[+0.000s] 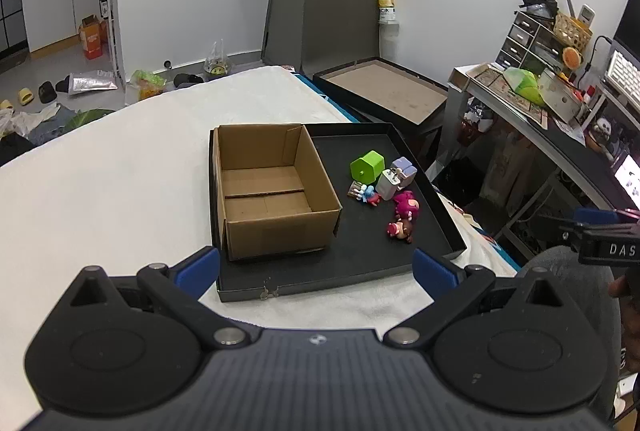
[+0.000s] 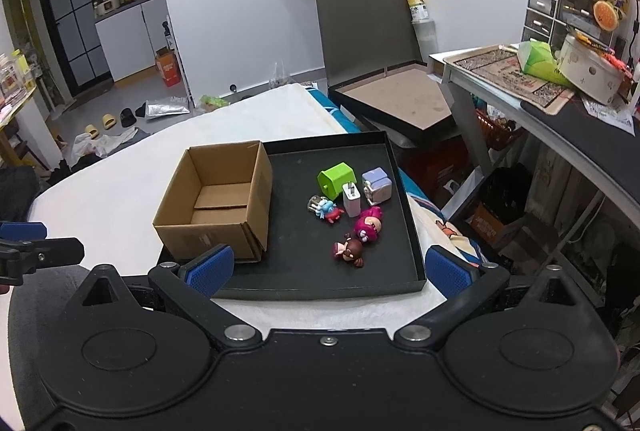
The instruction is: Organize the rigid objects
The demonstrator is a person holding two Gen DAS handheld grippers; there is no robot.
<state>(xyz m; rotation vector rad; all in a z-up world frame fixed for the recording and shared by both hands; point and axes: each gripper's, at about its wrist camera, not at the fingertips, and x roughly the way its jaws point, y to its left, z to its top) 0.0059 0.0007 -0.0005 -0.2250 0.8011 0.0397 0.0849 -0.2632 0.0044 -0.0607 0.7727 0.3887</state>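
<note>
Both grippers are held spread wide with nothing between the blue pads, short of the near edge of the black tray (image 2: 412,231). The right gripper (image 2: 326,267) is seen in its own view with its gap centred over the right half of the tray, so the cluster of small things lies straight ahead of it and slightly up the tray. The left gripper (image 1: 316,267) is centred nearer the cardboard box (image 1: 276,191), which stands open and empty in the tray's left half, against the left and far edges. The right gripper is therefore judged the nearer tool for a first pick, with the box to its left as the likely place to put things. Nearest to the tray's near edge lies a brown-haired figurine (image 2: 349,251) on its side, its long axis running roughly across the tray. Just beyond it is a pink figurine (image 2: 370,222), also toppled. Farther back a white charger (image 2: 352,202) stands upright with its prongs up, touching or almost touching a green block (image 2: 337,179) on its left and a lilac block (image 2: 377,185) on its right. A small blue and red figurine (image 2: 326,210) lies left of the charger, toward the box. All appear hard, small and light; the toppled figurines look rounded and may roll or slip under the pads.
</note>
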